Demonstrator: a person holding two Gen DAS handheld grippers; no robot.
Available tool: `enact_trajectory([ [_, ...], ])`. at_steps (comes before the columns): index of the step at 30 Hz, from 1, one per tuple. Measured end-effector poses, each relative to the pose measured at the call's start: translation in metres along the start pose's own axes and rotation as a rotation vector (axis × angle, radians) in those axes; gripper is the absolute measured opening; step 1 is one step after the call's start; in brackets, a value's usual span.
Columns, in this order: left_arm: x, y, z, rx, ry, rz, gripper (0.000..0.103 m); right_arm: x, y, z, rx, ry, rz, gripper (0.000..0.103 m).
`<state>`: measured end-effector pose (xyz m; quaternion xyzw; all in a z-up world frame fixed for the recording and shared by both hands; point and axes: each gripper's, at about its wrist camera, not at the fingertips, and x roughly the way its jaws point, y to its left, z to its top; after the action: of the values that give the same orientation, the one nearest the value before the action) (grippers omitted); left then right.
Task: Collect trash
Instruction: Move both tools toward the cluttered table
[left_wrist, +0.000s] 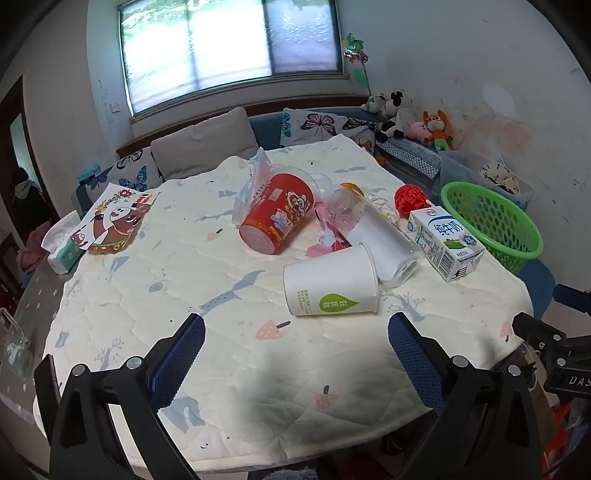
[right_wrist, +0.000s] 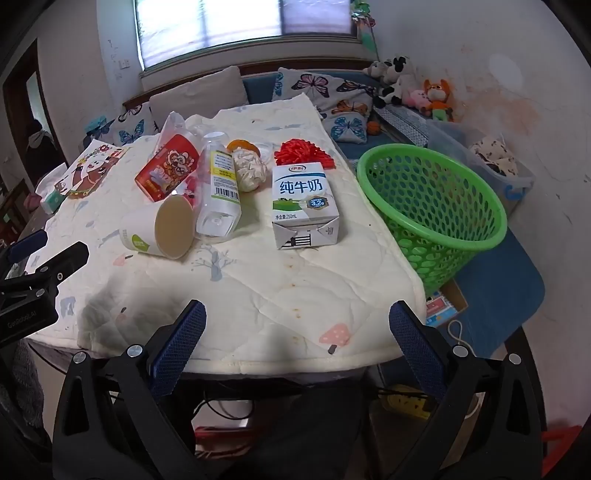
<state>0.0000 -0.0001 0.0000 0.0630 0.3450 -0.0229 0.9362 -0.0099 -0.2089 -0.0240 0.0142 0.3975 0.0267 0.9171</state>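
Observation:
Trash lies on a quilted table cover (left_wrist: 221, 369) (right_wrist: 258, 288). A white paper cup (left_wrist: 330, 282) (right_wrist: 159, 229) lies on its side, with a red printed cup (left_wrist: 279, 214) (right_wrist: 166, 171), a clear plastic bottle (left_wrist: 373, 232) (right_wrist: 218, 192) and a milk carton (left_wrist: 445, 243) (right_wrist: 304, 205) around it. A green perforated basket (left_wrist: 491, 225) (right_wrist: 432, 210) stands off the table's right edge. My left gripper (left_wrist: 295, 325) hangs open over the near cover, short of the paper cup. My right gripper (right_wrist: 297, 314) is open above the front edge, below the carton. Nothing is between either pair of fingers.
A red pompom (right_wrist: 303, 153), an orange-lidded jar (right_wrist: 249, 166) and plastic wrap (left_wrist: 255, 184) lie behind the cups. A picture book (left_wrist: 114, 219) and tissue pack (left_wrist: 61, 243) sit at the left. A sofa with butterfly cushions (right_wrist: 321, 85) and soft toys (left_wrist: 436, 127) stands beyond.

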Motion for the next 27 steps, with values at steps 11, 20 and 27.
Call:
enact_trajectory([
  [11,0.0004,-0.0044,0.0003,0.006,-0.004,-0.005,0.096,0.0008,-0.0009,-0.0002,0.003,0.001,0.002,0.099],
  [20,0.0028,-0.0025,0.0062,0.031,-0.015,-0.025,0.096,0.0001,-0.0029,0.0007,0.003,0.002,-0.005,0.099],
  [27,0.0061,-0.0007,0.0071,0.047,-0.01,-0.034,0.096,0.0006,-0.0025,0.0016,0.003,0.001,-0.007,0.099],
])
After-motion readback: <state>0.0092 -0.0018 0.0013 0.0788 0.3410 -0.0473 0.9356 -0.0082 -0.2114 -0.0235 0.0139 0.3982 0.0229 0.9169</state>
